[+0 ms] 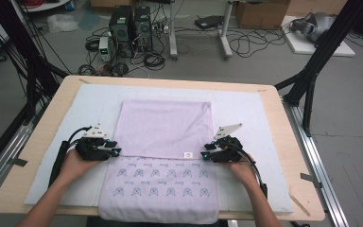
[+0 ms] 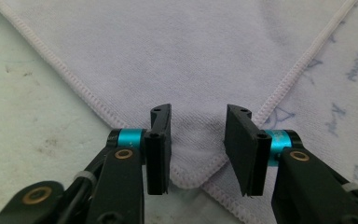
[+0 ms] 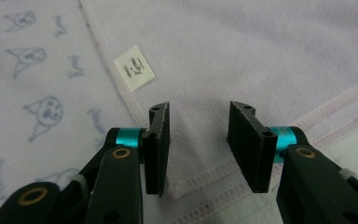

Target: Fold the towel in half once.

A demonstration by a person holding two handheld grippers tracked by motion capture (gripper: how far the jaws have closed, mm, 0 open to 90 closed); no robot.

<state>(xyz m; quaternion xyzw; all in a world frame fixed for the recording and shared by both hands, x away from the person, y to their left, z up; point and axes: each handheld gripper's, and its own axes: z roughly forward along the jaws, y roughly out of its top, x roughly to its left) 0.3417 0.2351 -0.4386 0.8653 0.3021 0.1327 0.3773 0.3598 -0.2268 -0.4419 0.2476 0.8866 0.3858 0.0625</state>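
A lilac towel (image 1: 163, 127) lies on the padded table, its plain far half folded over the near half, which is printed with small blue faces (image 1: 160, 189). My left gripper (image 1: 115, 150) rests at the left corner of the folded flap. In the left gripper view that gripper (image 2: 198, 126) is open, and the towel corner (image 2: 191, 172) lies flat between the jaws without being pinched. My right gripper (image 1: 207, 155) sits at the flap's right corner, near a small white label (image 1: 187, 154). In the right gripper view it (image 3: 198, 123) is open over the hem, with the label (image 3: 134, 68) to its left.
The towel lies on a pale mat (image 1: 246, 109) that covers most of the wooden table (image 1: 52, 113). The near edge of the towel hangs at the table's front. Computer towers (image 1: 130, 28), cables and black frame legs (image 1: 312, 71) stand on the floor beyond.
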